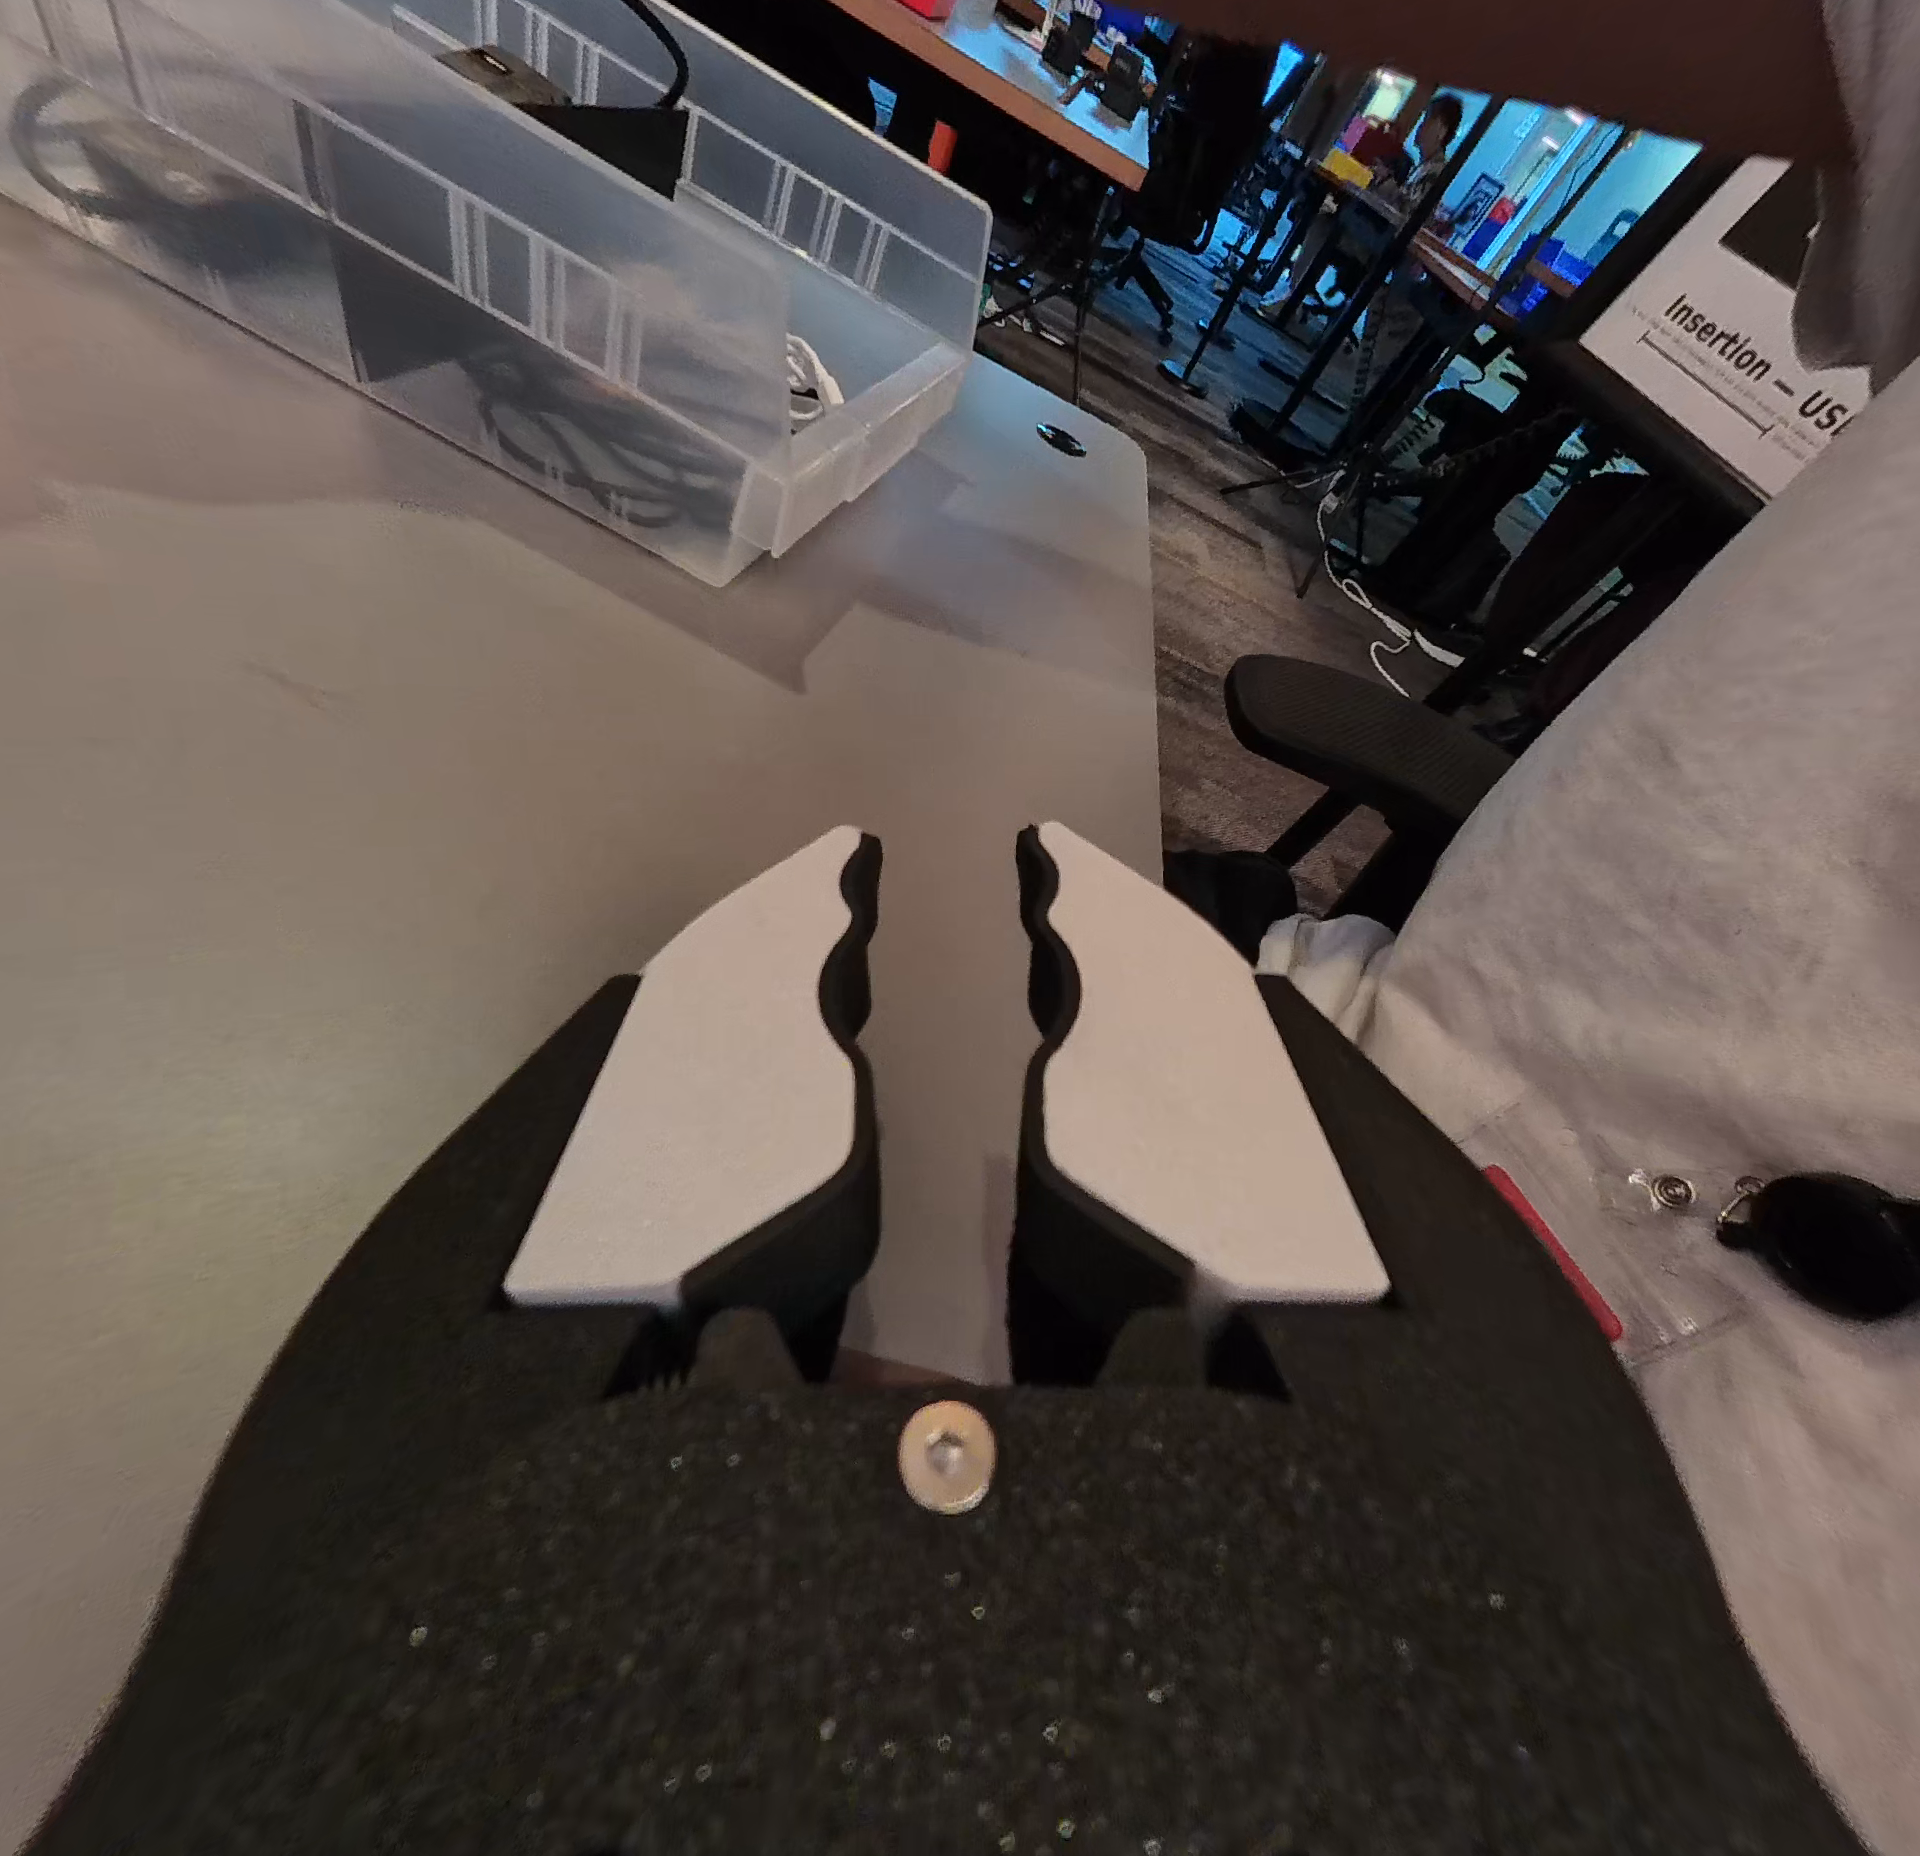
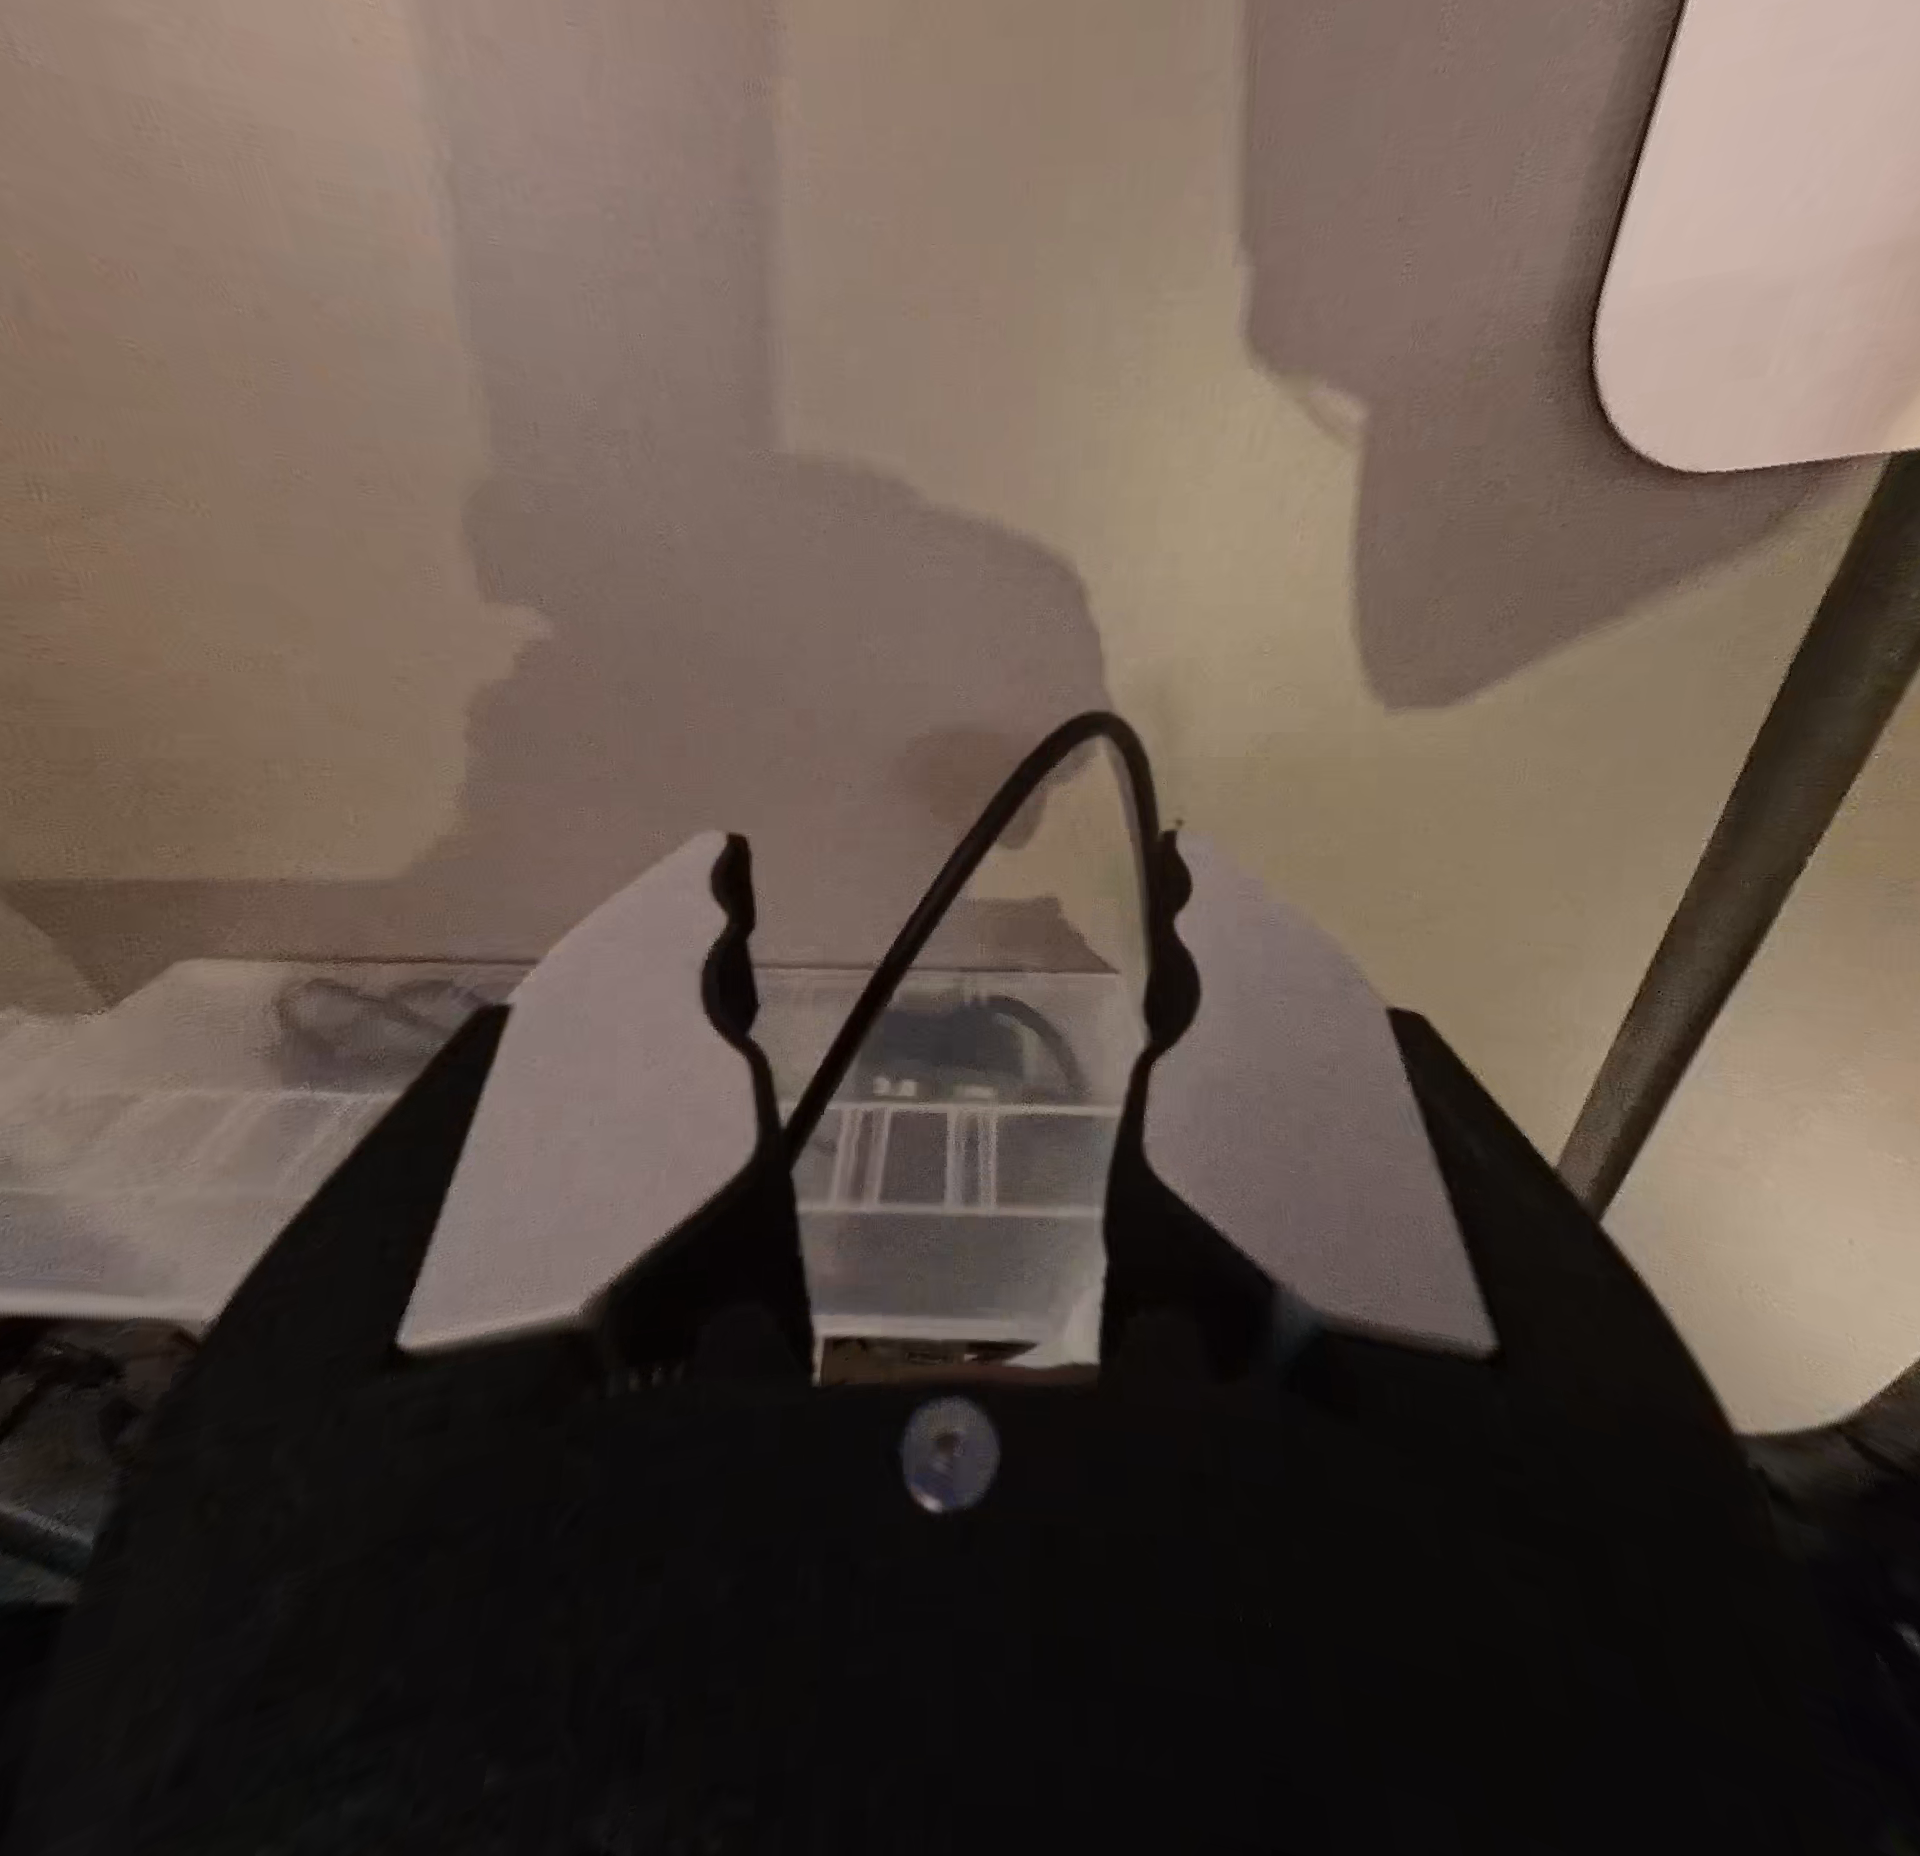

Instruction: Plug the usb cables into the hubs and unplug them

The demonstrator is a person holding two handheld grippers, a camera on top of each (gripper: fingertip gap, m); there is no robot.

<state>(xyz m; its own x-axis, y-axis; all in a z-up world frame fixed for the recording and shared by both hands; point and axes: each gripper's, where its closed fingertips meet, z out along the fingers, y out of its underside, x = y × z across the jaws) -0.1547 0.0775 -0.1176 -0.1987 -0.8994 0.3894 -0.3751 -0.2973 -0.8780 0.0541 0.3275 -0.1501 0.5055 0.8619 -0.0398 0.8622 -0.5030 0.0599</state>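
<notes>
A: Over the bare corner of the desk (image 1: 520, 767), the left gripper (image 1: 948, 850) hangs with its fingers a narrow gap apart and nothing between them.

B: And the right gripper (image 2: 951, 850)?

A: Fingers spread wide, empty too. It looks across the clear bins (image 2: 935, 1183), and a black cable (image 2: 1039, 767) arches up beyond its tips. Whether the cable touches a finger, I can't tell; the picture is blurred.

B: So where's the work?

A: In the bins. In the left view, the far bin (image 1: 831, 196) holds a black hub (image 1: 613, 133) with a cable running up out of it. The near bin (image 1: 727, 435) has a tangle of black cables (image 1: 582, 445) and something white at its end wall.

B: How should this reach go?

A: My judgement: bring the right gripper down along the cable to its plug, and pinch the plug body, not the cord. The left should steady the hub so it doesn't slide. Line the plug square with the port before pushing.

B: Risk?

A: The bin walls crowd those wide fingers.
</notes>
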